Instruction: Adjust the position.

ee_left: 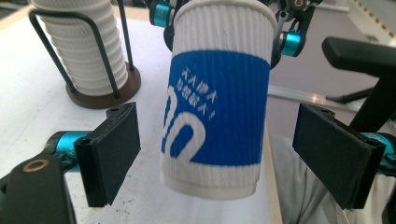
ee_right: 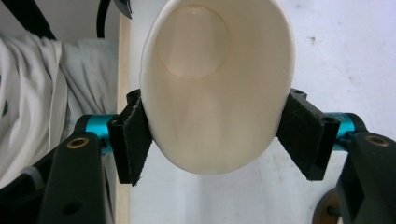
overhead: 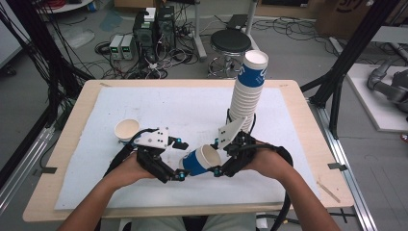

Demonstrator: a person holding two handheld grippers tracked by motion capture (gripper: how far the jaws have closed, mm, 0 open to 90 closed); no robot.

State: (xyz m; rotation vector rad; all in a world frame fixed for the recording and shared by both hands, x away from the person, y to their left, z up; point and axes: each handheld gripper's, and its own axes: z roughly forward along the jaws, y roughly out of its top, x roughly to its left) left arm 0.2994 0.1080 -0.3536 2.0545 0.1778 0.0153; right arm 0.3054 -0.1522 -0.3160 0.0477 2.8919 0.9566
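A blue-and-white ribbed paper cup (overhead: 197, 162) lies tilted in the air over the table's near middle, with its mouth toward the right hand. My right gripper (overhead: 216, 156) is shut on the cup (ee_right: 215, 88) near the rim, and its pads (ee_right: 133, 140) squeeze the mouth into an oval. My left gripper (overhead: 180, 161) stands open around the cup's base end. In the left gripper view the cup (ee_left: 217, 98) hangs between the two pads (ee_left: 112, 151) with a gap on each side.
A tall stack of like cups (overhead: 248, 89) leans in a wire holder with a brown base (ee_left: 105, 93) at the back right. One empty cup (overhead: 127, 130) stands upright at the left. The white mat (overhead: 192, 108) covers the wooden table.
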